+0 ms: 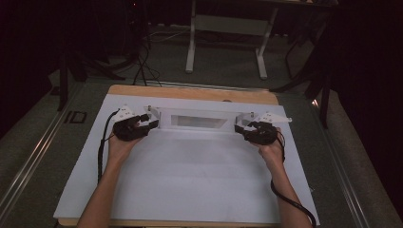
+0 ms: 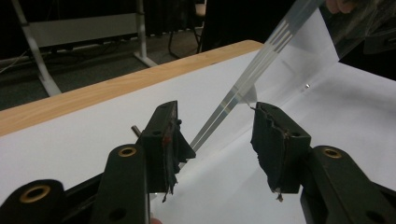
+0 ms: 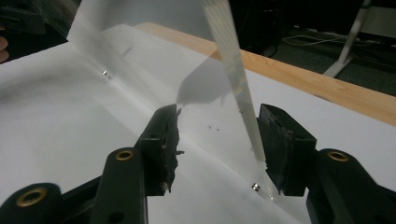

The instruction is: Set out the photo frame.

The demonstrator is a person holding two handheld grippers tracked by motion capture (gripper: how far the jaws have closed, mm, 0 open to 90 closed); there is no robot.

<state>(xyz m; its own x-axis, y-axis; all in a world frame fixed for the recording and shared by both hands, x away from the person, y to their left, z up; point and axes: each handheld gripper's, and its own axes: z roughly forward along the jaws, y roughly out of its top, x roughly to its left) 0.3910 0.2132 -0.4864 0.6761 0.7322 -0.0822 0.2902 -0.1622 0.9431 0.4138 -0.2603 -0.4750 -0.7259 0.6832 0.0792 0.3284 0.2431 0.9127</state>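
2 grippers sit at the ends of 1 clear plastic panel, toward the far edge of the bench.

Left gripper: jaws apart. In the left gripper view the panel's edge runs up through the gap between the pads, close to the left pad; I cannot tell whether it touches, and the right pad stands clear of it. No clamping visible.

Right gripper: jaws apart around the panel's other end. In the right gripper view the panel's thick edge passes between the pads, just beside the right-hand pad; contact cannot be told. 1 small metal stud shows at the panel's lower corner near that pad.

Panel: transparent, long, lying across the bench from left to right, tilted up on 1 long edge. It rests on the white sheet that covers most of the bench; a strip of bare wood shows along the far edge.

Hands: each holds its gripper from the near side, forearms coming in from the near edge.
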